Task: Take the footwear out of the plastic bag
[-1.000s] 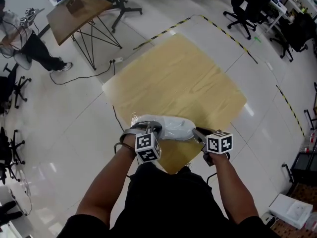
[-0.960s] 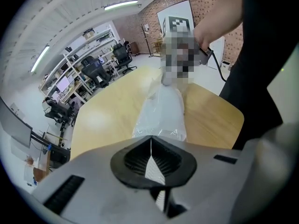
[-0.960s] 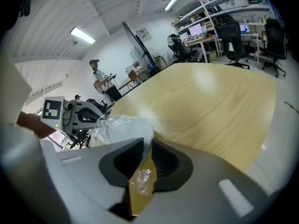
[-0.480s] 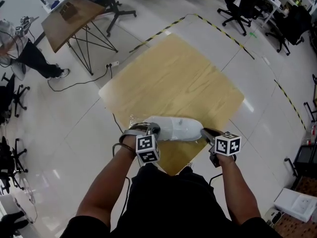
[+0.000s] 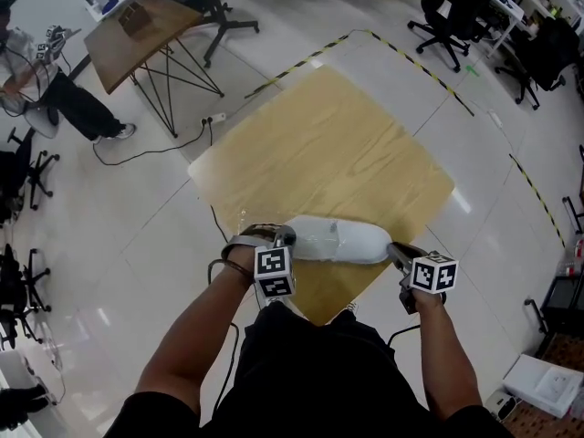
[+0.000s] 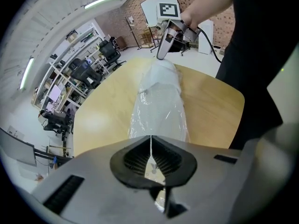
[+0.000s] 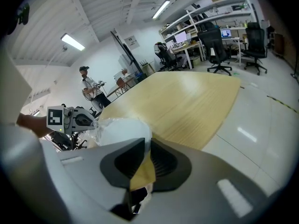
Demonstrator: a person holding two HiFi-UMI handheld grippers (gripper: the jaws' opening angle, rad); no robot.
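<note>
A white shoe [image 5: 339,242] lies on the near corner of the yellow wooden table [image 5: 328,144], its left part inside a clear plastic bag [image 5: 265,238]. My left gripper [image 5: 285,237] is shut on the bag's edge; a thin fold of plastic [image 6: 151,146] shows between its pads. My right gripper [image 5: 394,249] is shut on the shoe's right end, white material [image 7: 122,130] pinched at its jaw tips. From the left gripper view the bag [image 6: 159,106] stretches toward the right gripper [image 6: 166,45]. The right gripper view shows the left gripper [image 7: 77,120] beyond the shoe.
A tilted desk on trestle legs [image 5: 146,30] stands at the back left, with a person [image 5: 46,80] beside it. Office chairs [image 5: 456,7] line the back right. A cable [image 5: 155,144] and striped floor tape [image 5: 420,62] lie on the floor around the table.
My right gripper has moved to the right, and the shoe has slid rightward with it, further out of the bag. The left gripper has stayed at the bag's edge.
</note>
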